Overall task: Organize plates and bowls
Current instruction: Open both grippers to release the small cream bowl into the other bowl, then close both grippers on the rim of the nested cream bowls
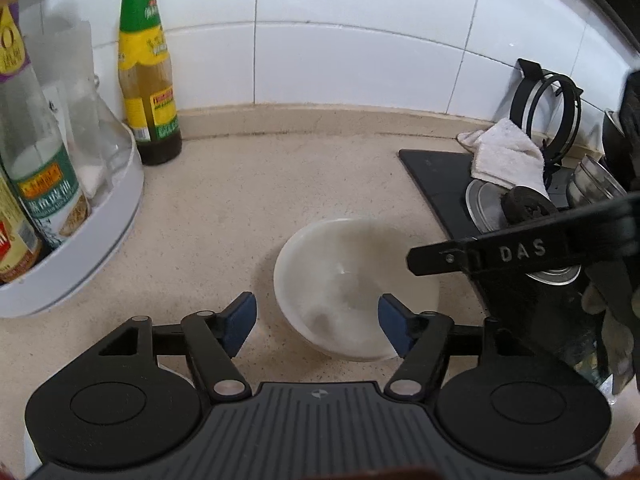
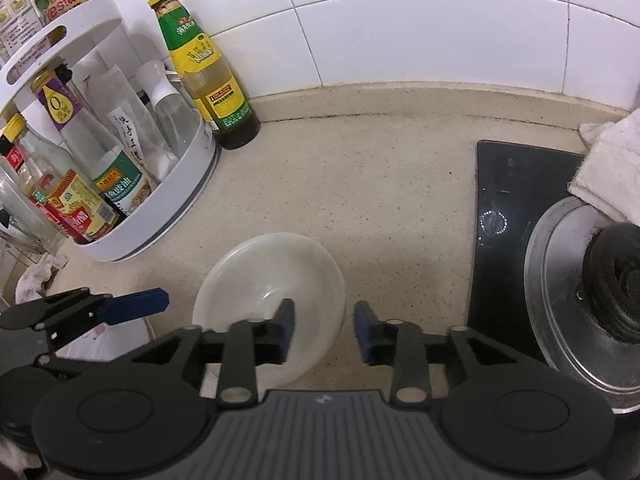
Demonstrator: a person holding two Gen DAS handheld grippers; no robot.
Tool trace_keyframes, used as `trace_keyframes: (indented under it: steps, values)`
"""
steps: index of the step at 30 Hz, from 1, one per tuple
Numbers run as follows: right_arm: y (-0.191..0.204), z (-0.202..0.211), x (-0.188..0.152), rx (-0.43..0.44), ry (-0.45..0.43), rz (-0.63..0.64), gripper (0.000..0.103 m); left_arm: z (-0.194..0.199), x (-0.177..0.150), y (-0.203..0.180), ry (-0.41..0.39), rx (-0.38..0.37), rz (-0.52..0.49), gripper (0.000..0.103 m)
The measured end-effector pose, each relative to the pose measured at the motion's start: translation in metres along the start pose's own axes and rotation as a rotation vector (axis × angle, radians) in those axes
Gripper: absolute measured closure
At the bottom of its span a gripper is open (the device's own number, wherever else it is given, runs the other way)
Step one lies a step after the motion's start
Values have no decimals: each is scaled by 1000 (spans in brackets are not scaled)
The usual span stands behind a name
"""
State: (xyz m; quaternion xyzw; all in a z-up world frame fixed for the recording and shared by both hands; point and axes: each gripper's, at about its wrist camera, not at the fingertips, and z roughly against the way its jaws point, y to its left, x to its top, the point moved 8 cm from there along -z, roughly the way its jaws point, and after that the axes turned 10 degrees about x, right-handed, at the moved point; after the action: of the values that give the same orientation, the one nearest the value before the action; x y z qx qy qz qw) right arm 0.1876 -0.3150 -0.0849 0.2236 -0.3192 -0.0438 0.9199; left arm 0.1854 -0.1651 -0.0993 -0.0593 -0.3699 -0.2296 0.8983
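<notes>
Your left gripper (image 1: 316, 322) stands wide, your right gripper (image 2: 325, 332) partly parted; both straddle the rim without pinching the white bowl (image 2: 269, 304) on the bench (image 2: 360, 184), six o'clock from the wall.

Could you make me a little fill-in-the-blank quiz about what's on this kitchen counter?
1. The white bowl sits on the ____.
2. The cap of the tall bottle by the wall is ____.
3. A white ____ lies at the back of the black stove.
4. The round rack holding bottles is ____ in colour.

Missing words: counter; yellow; cloth; white
</notes>
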Motion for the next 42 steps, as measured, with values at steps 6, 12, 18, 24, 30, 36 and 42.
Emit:
trace_keyframes:
  steps: [6, 12, 18, 24, 30, 36, 42]
  values:
    - [-3, -1, 2, 17, 5, -3, 58, 18, -11, -11, -84, 39, -55, 23]
    - [-9, -11, 5, 39, 23, -14, 57, 26, -29, -27, -160, 92, -103, 19]
    - [-10, -31, 12, 68, 42, -3, 57, 17, -38, -44, -202, 133, -122, 19]
    - [-5, -49, 12, 103, 79, 17, 57, -9, -47, -39, -148, 157, -39, 19]
    - [-7, -62, 7, 105, 141, 48, 58, -19, -45, -34, -91, 74, 84, 19]
    - [-8, -63, 5, 105, 165, 80, 78, 3, -52, -10, -36, -16, 186, 18]
    - [-11, -65, 3, 108, 178, 96, 87, -16, -26, 5, 18, -34, 326, 23]
